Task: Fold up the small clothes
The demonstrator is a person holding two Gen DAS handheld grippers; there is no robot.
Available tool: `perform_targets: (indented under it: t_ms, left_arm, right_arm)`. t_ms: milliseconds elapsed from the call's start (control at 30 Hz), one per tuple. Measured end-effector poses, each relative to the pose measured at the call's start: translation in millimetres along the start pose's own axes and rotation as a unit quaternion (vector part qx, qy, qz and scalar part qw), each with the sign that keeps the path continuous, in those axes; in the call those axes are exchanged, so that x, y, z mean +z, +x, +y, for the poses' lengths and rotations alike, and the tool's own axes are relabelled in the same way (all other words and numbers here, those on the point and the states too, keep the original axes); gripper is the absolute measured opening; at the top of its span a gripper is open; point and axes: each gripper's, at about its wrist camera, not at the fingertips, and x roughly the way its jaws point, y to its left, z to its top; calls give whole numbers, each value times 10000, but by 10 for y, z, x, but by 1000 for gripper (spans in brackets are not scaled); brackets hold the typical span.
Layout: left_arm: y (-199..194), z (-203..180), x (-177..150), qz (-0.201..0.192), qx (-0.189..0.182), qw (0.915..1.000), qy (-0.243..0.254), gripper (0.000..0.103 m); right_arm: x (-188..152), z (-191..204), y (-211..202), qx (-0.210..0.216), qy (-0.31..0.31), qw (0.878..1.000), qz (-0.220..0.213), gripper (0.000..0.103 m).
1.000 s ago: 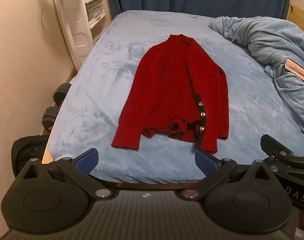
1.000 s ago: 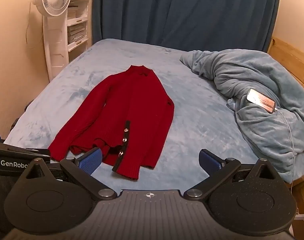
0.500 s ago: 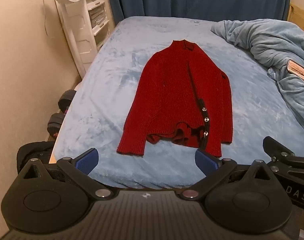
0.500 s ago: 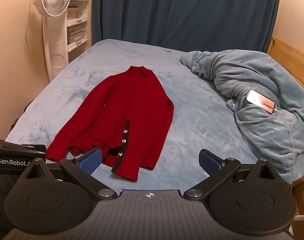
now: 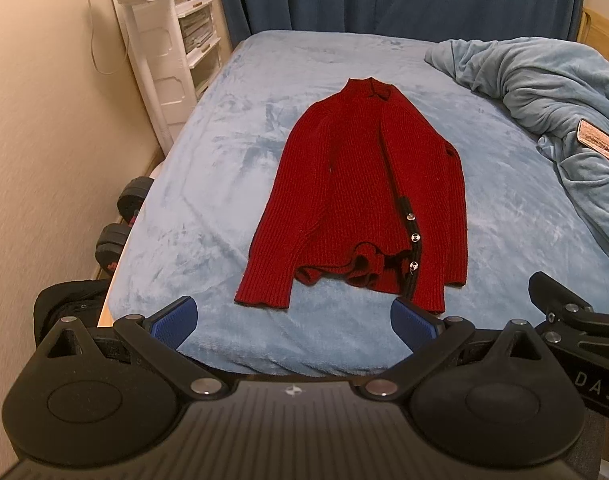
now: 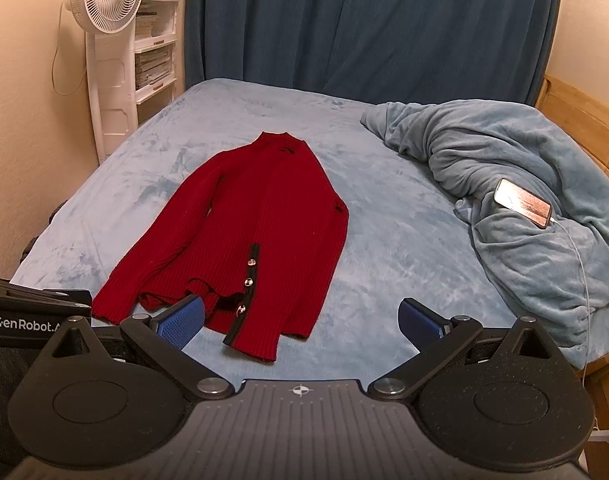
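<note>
A small red knit cardigan (image 5: 360,196) with a black button band lies flat on the light blue bed (image 5: 232,168), collar away from me and both sleeves down its sides. Its hem is bunched near the buttons. The left gripper (image 5: 292,322) hovers open just short of the hem, nothing between its blue pads. In the right wrist view the cardigan (image 6: 248,224) sits left of centre. The right gripper (image 6: 300,320) is open too, its left pad (image 6: 182,320) over the bunched hem and apart from the cloth.
A rumpled blue blanket (image 6: 516,208) with a phone (image 6: 524,202) and its cable fills the bed's right side. A white fan (image 6: 104,0) and shelf stand at the left wall. Dumbbells (image 5: 122,216) and a black bag (image 5: 64,304) lie on the floor beside the bed.
Both views have tilted up slightly, so the cardigan sits lower and nearer the pads. Both grippers stay open. The cardigan has not moved on the bed.
</note>
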Motion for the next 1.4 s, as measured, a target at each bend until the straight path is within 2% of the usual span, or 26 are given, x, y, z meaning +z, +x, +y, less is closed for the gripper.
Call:
perform_targets:
  t_ms: [1400]
  left_arm:
    - [13, 10, -55, 2, -24, 10000, 11, 103]
  right_arm:
    - [-22, 26, -6, 2, -20, 10000, -3, 102]
